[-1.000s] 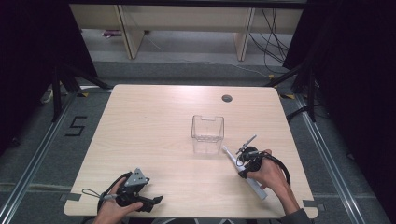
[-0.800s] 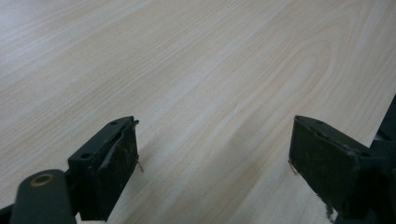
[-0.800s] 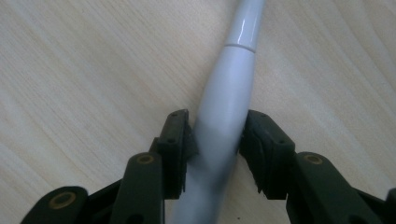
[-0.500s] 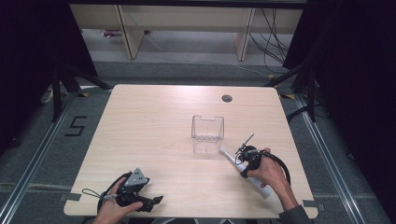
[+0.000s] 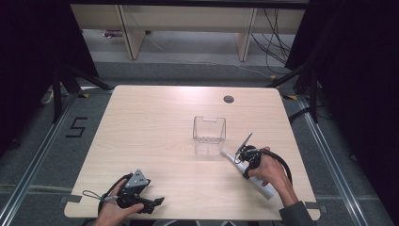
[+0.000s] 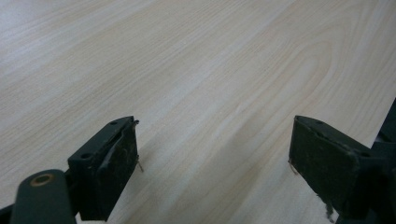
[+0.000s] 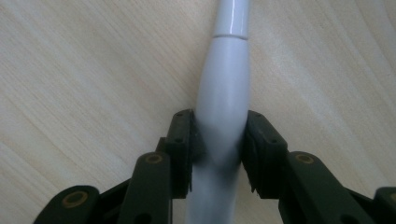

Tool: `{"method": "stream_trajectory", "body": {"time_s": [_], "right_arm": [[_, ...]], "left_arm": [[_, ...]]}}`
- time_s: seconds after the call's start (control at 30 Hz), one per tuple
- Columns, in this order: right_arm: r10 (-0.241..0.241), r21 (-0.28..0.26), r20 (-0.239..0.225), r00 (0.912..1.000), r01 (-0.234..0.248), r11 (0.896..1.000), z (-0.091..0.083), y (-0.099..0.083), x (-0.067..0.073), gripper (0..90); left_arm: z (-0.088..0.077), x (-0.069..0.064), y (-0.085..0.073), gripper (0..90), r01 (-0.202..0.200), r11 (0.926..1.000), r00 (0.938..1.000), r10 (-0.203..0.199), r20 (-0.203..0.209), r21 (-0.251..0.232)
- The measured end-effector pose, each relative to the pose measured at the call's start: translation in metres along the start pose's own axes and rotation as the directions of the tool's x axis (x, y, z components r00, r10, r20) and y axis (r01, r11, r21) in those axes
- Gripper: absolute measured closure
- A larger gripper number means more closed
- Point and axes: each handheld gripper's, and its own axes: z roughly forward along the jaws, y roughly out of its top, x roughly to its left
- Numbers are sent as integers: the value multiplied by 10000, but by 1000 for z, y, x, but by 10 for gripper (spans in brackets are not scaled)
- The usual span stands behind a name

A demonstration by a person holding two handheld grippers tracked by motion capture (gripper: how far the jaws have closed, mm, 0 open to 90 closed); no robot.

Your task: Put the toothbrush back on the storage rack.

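The right gripper (image 7: 218,140) had its two black jaws pressed against either side of a white electric toothbrush (image 7: 223,107); its jaws had just been closing, with the toothbrush handle between them, and both pads sat flush against the widest part of the handle. The toothbrush lay flat on the light wooden table (image 7: 84,70), its narrower neck running away from the jaws toward the top of the right gripper view. In the high view the same toothbrush (image 5: 262,187) lay at the near right of the table (image 5: 150,122), slanted, with its thin end toward a clear plastic container (image 5: 209,135) and its thick end nearer the table's near edge. The right gripper (image 5: 248,157) sat over the middle of it, held by the person's right hand (image 5: 269,170). The container stood upright near the table's centre, just beside the toothbrush's thin end; whether they touched could not be told. The left gripper (image 6: 215,154) stood with its jaws wide apart and bare table between them, nothing held or touched. In the high view the left gripper (image 5: 157,202) rested at the near left edge, well apart from the toothbrush and container. The right gripper view gave the pad contact, which the high view was too small to show; the high view gave the container and a dark round grommet (image 5: 228,99) at the far side.
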Motion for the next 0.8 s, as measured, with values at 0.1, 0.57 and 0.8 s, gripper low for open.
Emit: {"method": "stream_trajectory", "body": {"time_s": [0.1, 0.57, 0.8], "right_arm": [[62, 69, -97, 9999, -61, 10000, 0, 2, 0, 656], [-328, 339, -266, 9991, 337, 9989, 1, 3, -8, 662], [-388, 480, -371, 9986, 406, 9980, 1, 4, -8, 664]], "left_arm": [[0, 0, 0, 149, -19, 10000, 10000, 19, -17, -19], [0, 0, 0, 149, -62, 10000, 10000, 62, 14, 10], [0, 0, 0, 149, -18, 10000, 10000, 18, 2, 6]]}}
